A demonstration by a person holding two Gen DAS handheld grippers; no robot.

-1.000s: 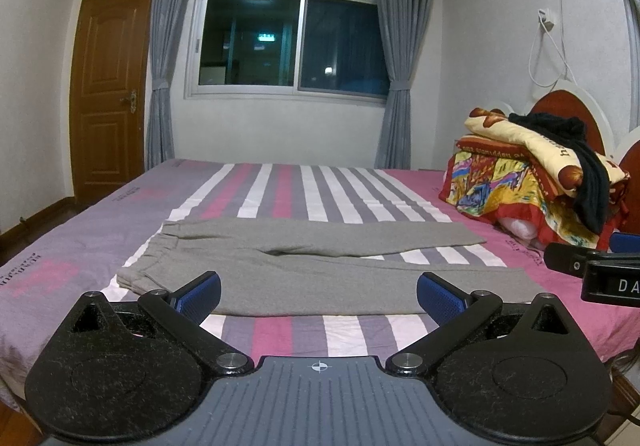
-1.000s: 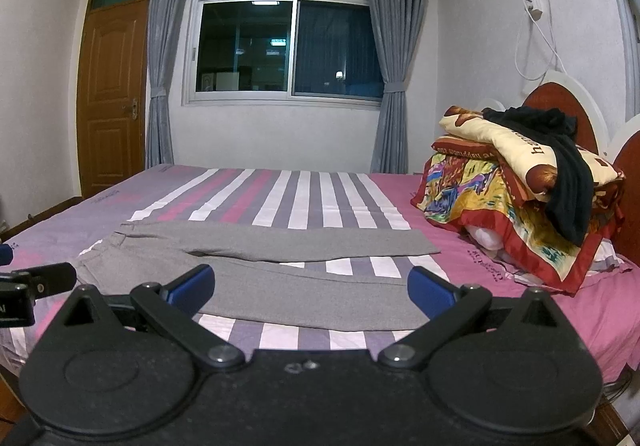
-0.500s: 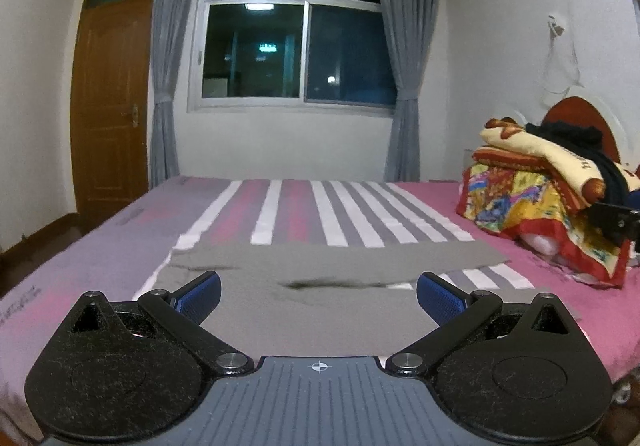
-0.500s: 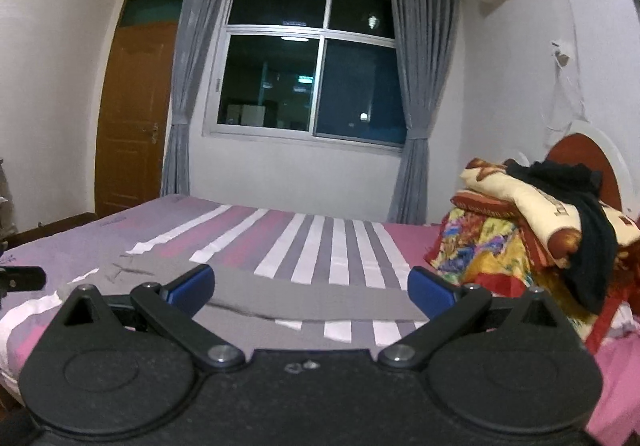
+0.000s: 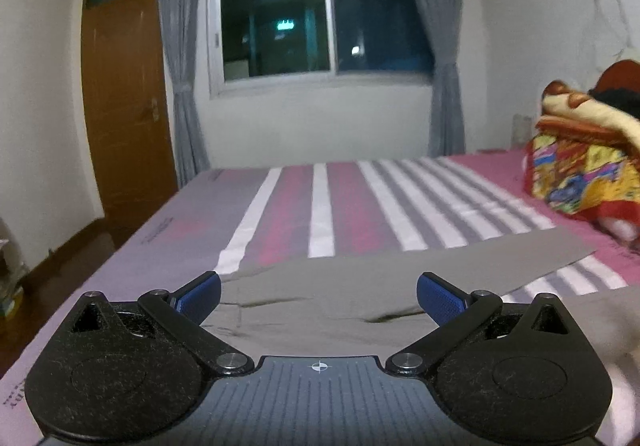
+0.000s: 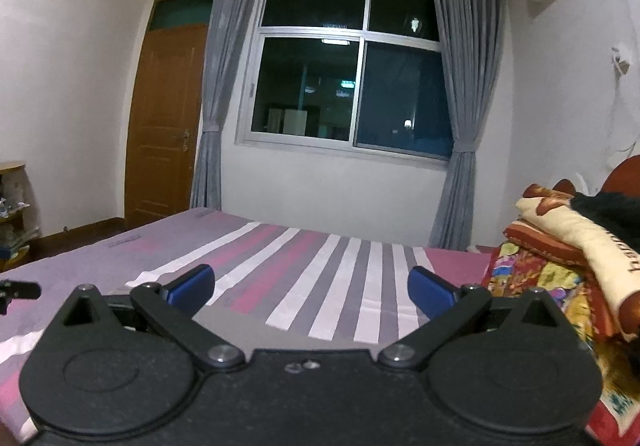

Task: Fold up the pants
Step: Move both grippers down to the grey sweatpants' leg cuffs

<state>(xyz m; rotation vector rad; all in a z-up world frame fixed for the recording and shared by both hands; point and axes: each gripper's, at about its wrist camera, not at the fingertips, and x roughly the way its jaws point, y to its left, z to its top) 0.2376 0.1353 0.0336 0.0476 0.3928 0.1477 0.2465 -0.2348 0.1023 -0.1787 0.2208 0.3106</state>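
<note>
Grey pants (image 5: 340, 298) lie flat on the striped bed (image 5: 320, 205), legs running to the right. My left gripper (image 5: 319, 296) is open and empty, low over the waist end of the pants. My right gripper (image 6: 311, 290) is open and empty, low over the bed, with a strip of grey pants (image 6: 236, 330) just ahead of it. The tip of the left gripper (image 6: 20, 290) shows at the left edge of the right wrist view.
A pile of colourful quilts and pillows (image 5: 584, 169) with a dark garment (image 6: 608, 213) on top sits at the headboard on the right. A window (image 6: 348, 101) with grey curtains and a wooden door (image 6: 164, 125) are beyond the bed. A shelf (image 6: 12, 205) stands far left.
Both grippers have moved forward and down toward the bed, closer to the pants. Both stayed open.
</note>
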